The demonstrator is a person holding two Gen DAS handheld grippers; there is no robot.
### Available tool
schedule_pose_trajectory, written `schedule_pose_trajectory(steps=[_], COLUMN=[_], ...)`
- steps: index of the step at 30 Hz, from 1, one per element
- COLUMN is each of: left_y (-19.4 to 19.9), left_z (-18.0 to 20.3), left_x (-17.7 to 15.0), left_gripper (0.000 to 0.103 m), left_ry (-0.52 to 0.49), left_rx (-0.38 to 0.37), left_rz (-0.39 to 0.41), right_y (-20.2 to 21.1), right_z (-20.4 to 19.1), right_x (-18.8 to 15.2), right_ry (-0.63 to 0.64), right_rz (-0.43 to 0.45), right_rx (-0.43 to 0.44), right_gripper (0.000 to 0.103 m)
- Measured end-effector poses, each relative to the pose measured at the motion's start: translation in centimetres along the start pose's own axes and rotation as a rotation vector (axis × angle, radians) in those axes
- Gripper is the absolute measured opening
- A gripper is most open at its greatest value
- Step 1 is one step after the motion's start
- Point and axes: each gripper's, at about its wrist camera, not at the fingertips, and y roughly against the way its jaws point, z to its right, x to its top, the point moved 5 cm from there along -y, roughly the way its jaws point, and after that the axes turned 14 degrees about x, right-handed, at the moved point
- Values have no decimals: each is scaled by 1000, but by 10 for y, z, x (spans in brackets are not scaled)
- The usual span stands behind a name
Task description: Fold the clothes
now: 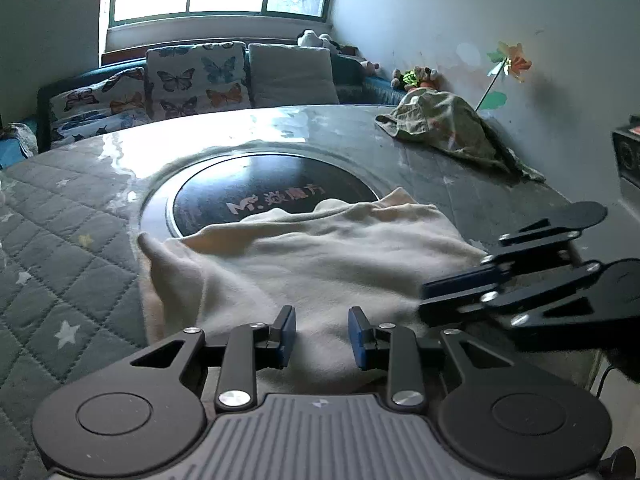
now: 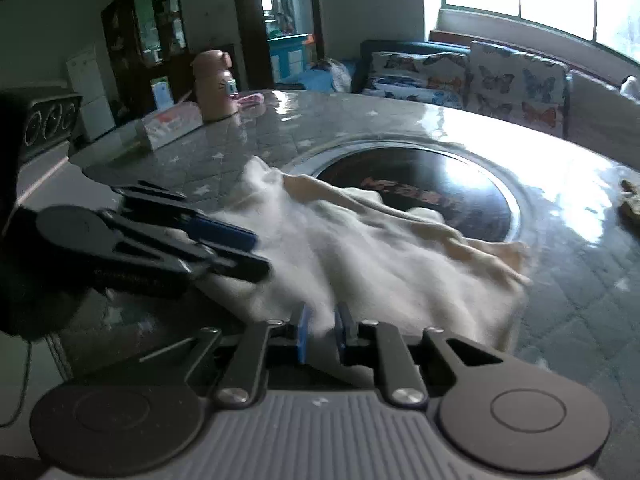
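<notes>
A cream garment [image 1: 304, 256] lies rumpled on the round table, partly over the dark centre disc [image 1: 256, 188]; it also shows in the right wrist view [image 2: 360, 256]. My left gripper [image 1: 322, 336] hovers open over the garment's near edge, jaws apart with cloth below them. It appears from the side in the right wrist view [image 2: 256, 256]. My right gripper [image 2: 322, 334] is shut on a fold of the garment's edge. In the left wrist view the right gripper [image 1: 424, 296] sits at the garment's right edge.
An olive garment [image 1: 444, 128] lies at the table's far right by the wall. A pink flask [image 2: 214, 84] and a tissue box [image 2: 170, 124] stand at the far side. A sofa with butterfly cushions [image 1: 196, 76] lies beyond the quilted table cover [image 1: 68, 216].
</notes>
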Motion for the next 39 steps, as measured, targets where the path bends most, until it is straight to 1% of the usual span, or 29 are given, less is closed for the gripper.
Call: schedule_pose_trajectory(steps=[2, 5, 9, 12, 13, 15, 19, 21, 23, 24, 26, 27, 30, 32, 34, 35, 37, 39], left_y=[-1, 5, 8, 8, 10, 13, 9, 0, -9, -11, -7, -5, -4, -12, -19, -21, -22, -18], left_z=[-5, -7, -14, -23, -25, -26, -29, -35, -45, -50, -54, -55, -53, -56, -63, -68, -75, -78], left_x=[-4, -4, -6, -9, -9, -4, 8, 10, 6, 4, 6, 8, 17, 20, 19, 17, 17, 20], left_gripper=[32, 32, 32, 32, 32, 36, 37, 37, 35, 36, 35, 36, 37, 37, 36, 34, 34, 37], left_ry=[17, 29, 41, 75, 86, 90, 100, 107, 133, 158, 181, 190, 171, 171, 186, 200, 215, 213], left_rx=[-5, -5, 4, 6, 7, 11, 26, 48, 64, 44, 30, 25, 39, 60, 78, 78, 82, 96], left_rz=[-3, -2, -1, -18, -21, -6, 13, 4, -23, -25, -19, -16, 13, 6, -9, -15, -17, -7], right_y=[3, 10, 23, 27, 29, 31, 27, 19, 12, 13, 15, 17, 16, 11, 6, 4, 5, 8], right_z=[8, 13, 24, 36, 37, 35, 39, 45, 54, 56, 59, 59, 61, 67, 76, 82, 93, 95], right_x=[-8, -13, -16, -21, -20, -12, 0, 2, -1, -2, -1, 1, 8, 13, 15, 13, 11, 14], right_ry=[-25, -46, -57, -108, -114, -95, -80, -90, -120, -127, -137, -129, -116, -118, -137, -154, -189, -194], right_rz=[-13, -11, -9, -13, -10, 4, 36, 34, 15, 16, 18, 18, 27, 34, 32, 28, 36, 41], right_rx=[-16, -16, -58, -41, -37, -47, -60, -72, -79, -75, -70, -78, -91, -108, -125, -138, -140, -144], right_gripper=[15, 15, 19, 18, 18, 19, 23, 23, 23, 23, 23, 23, 23, 24, 24, 24, 23, 23])
